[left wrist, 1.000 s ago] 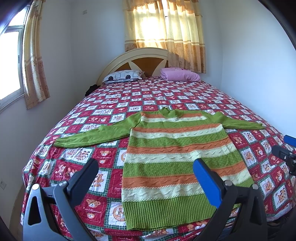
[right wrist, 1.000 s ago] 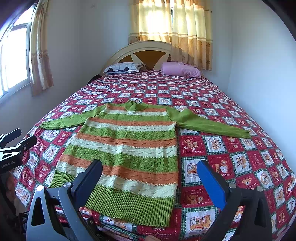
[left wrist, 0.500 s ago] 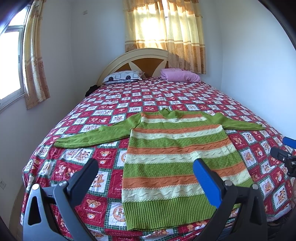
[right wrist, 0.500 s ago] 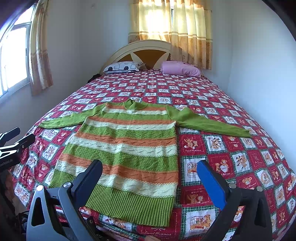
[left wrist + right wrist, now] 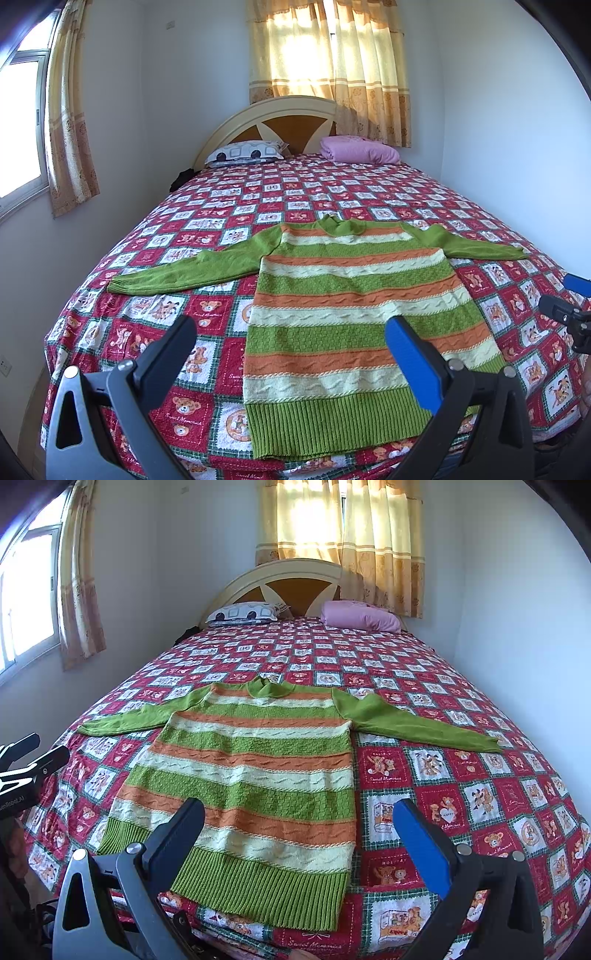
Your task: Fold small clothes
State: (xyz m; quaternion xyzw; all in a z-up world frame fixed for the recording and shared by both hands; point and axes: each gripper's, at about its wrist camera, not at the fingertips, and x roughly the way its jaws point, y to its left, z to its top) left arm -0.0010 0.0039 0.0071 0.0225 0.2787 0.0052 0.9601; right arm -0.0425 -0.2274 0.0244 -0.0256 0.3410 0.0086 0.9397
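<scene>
A green, orange and cream striped sweater lies flat on the bed with both green sleeves spread sideways and its ribbed hem toward me. My left gripper hovers open above the hem's left half, holding nothing. My right gripper hangs open over the hem's right corner, also holding nothing. In the left wrist view the right gripper shows at the right edge. The left gripper shows at the left edge of the right wrist view.
The bed wears a red patchwork bear cover. A patterned pillow and a folded pink blanket lie by the headboard. White walls close both sides; curtained windows sit behind and left.
Both views have crept slightly; the sweater lies the same and both grippers stay open.
</scene>
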